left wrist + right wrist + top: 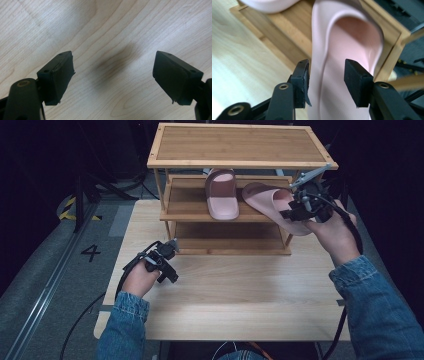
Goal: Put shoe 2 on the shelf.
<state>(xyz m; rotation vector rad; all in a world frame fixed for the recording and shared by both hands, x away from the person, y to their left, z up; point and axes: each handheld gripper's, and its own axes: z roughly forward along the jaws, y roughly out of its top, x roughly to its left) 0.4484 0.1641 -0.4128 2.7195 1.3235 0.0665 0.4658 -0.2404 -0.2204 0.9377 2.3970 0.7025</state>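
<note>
A pink slipper (222,195) lies flat on the middle shelf of a wooden shoe rack (240,145). A second pink slipper (267,200) rests tilted at the right end of that shelf, its heel sticking out past the rack's right front post. My right gripper (295,212) is at that heel. In the right gripper view it (325,65) stands open, with the slipper (352,32) running up between the jaws and the pads not pressing on it. My left gripper (167,270) hovers low over the table's left part, open (112,62) and empty above bare wood.
The rack stands at the back of the light wooden table (240,290). Its top shelf and bottom shelf (230,237) carry nothing. The first slipper (269,3) shows at the top edge of the right gripper view. Grey floor with a painted number lies to the left.
</note>
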